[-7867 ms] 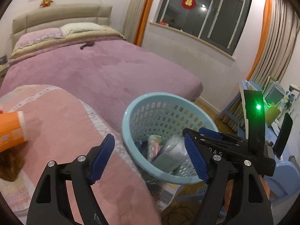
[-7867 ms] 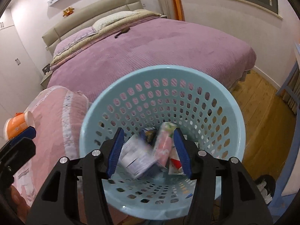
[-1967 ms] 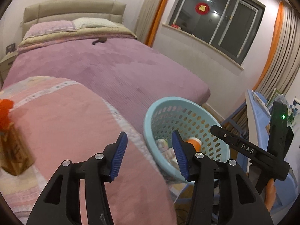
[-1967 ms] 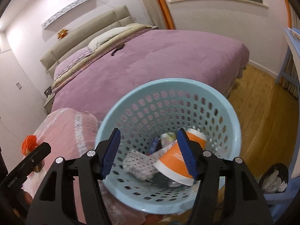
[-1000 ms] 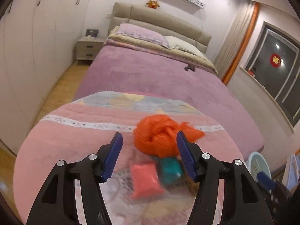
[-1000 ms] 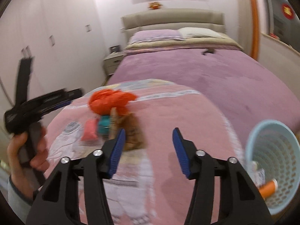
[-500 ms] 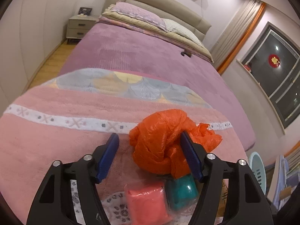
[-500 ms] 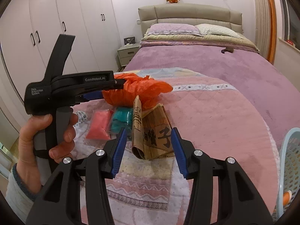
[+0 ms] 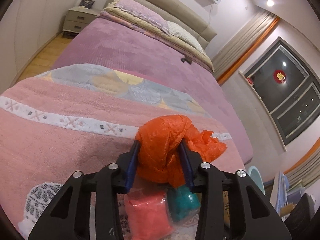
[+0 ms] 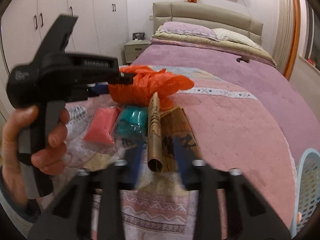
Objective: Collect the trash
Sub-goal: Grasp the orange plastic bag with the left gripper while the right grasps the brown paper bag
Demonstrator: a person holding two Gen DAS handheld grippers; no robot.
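A crumpled orange plastic bag (image 9: 166,152) lies on the pink blanket (image 9: 60,140); my left gripper (image 9: 160,150) is shut on it, blue pads pressing both sides. It also shows in the right wrist view (image 10: 146,88) held by the left gripper (image 10: 124,76). Below it lie a pink packet (image 9: 148,214) and a teal packet (image 9: 184,202), also in the right wrist view (image 10: 102,126) (image 10: 132,122). A rolled brown paper bag (image 10: 158,132) lies between the open fingers of my right gripper (image 10: 158,152), which is blurred.
The light blue perforated basket (image 10: 308,190) stands at the blanket's right edge, its rim also in the left wrist view (image 9: 254,176). A purple bed (image 10: 230,66) with pillows lies beyond. A nightstand (image 9: 78,20) and wardrobes (image 10: 60,20) stand at the left.
My left gripper has closed on the orange bag, which it straddled half a second ago. My right gripper has moved in around the brown paper bag.
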